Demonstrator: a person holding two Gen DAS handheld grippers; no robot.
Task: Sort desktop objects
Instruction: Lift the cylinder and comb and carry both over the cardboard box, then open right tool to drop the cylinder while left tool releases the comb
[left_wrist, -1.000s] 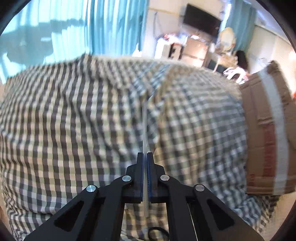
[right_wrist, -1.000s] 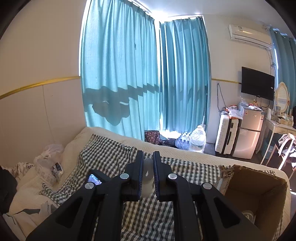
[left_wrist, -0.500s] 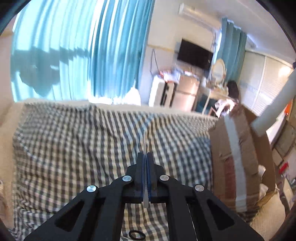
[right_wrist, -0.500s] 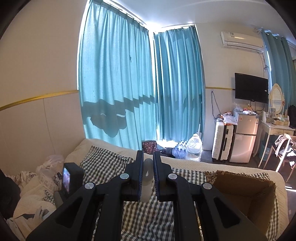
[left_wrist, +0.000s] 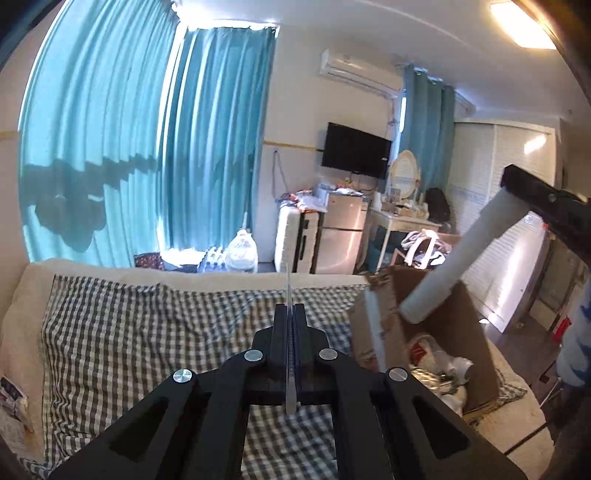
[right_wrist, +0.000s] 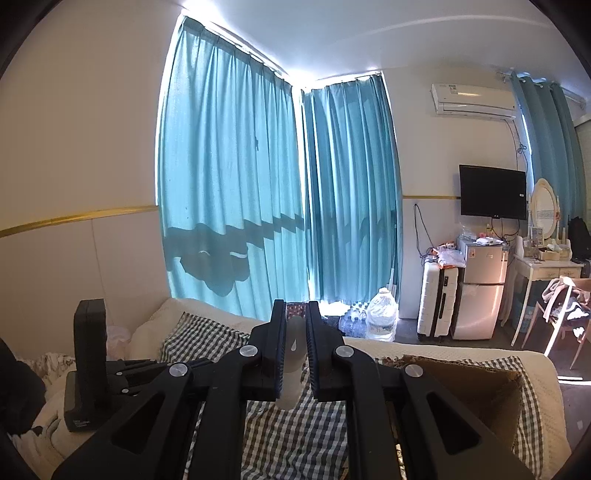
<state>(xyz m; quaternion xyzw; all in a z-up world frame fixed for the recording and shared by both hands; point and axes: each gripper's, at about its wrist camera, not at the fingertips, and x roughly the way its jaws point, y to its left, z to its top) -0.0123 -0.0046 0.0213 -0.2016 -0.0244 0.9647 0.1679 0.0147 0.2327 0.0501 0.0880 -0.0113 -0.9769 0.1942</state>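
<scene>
To drop both items cleanly, each should hang over the open mouth of the cardboard box (left_wrist: 454, 332) before release. The left gripper (left_wrist: 293, 332), jaws pressed on a thin flat strip (left_wrist: 288, 291) held edge-on, sits left of the box over the checked bedcover (left_wrist: 140, 325). The right gripper (right_wrist: 295, 332) pinches a white tube (left_wrist: 465, 251) whose lower end hangs above the box.

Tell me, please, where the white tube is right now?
In the left wrist view the white tube is at the right, clamped in the right hand-held gripper and slanting down over the open cardboard box on the checked cloth.
</scene>
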